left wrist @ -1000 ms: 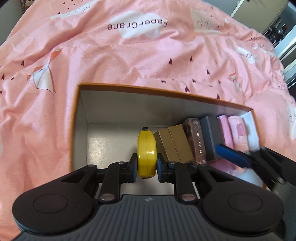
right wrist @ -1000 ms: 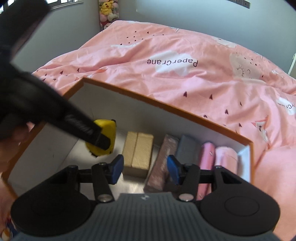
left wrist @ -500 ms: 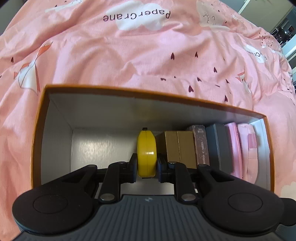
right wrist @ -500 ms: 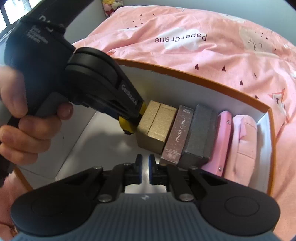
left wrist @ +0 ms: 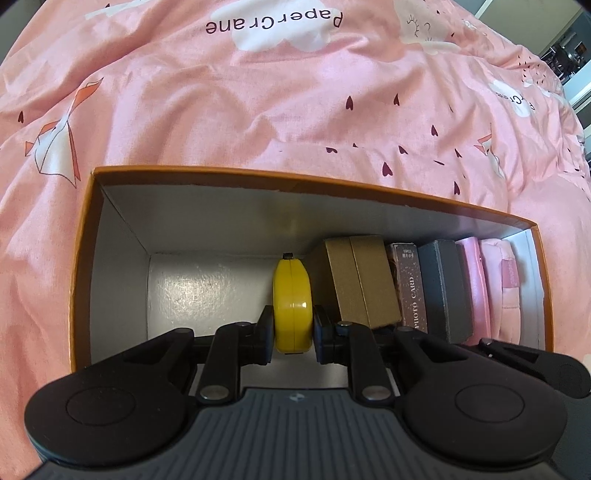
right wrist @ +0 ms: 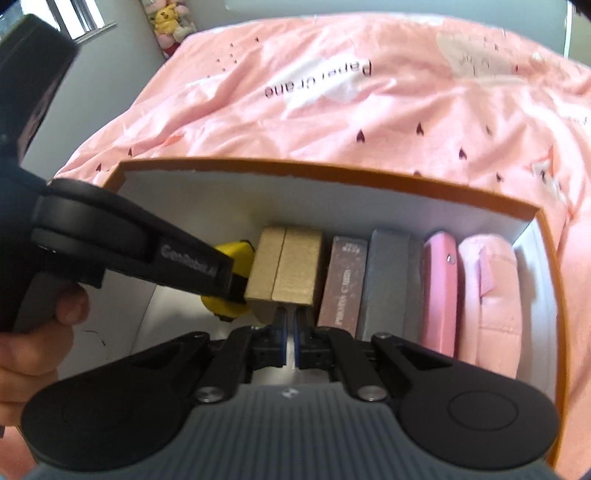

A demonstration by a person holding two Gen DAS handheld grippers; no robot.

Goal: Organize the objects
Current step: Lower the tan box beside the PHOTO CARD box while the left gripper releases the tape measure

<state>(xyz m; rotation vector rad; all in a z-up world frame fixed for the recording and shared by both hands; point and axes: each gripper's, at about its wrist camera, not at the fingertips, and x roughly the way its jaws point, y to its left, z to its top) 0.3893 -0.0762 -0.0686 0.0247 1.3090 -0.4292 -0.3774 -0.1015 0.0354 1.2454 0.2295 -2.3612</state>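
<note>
An orange box with a white inside (left wrist: 110, 236) lies on the pink bed. My left gripper (left wrist: 293, 328) is shut on a yellow tape measure (left wrist: 291, 299) and holds it upright inside the box, just left of a row of items. The row holds a gold box (left wrist: 360, 280), a photo card box (left wrist: 410, 288), a dark grey box (left wrist: 445, 288), a pink case (left wrist: 474, 284) and a pink pouch (left wrist: 508, 284). In the right wrist view my right gripper (right wrist: 290, 350) is shut and empty, its tips just below the gold box (right wrist: 282, 266). The tape measure (right wrist: 236, 258) shows there behind the left gripper's arm.
The pink duvet (left wrist: 295, 110) surrounds the box on all sides. The box floor (left wrist: 207, 291) to the left of the tape measure is bare. A grey wall and plush toys (right wrist: 170, 18) stand beyond the bed's far corner.
My left gripper has carried the tape measure deeper into the box, beside the gold box. My right gripper has shut and moved in toward the gold box.
</note>
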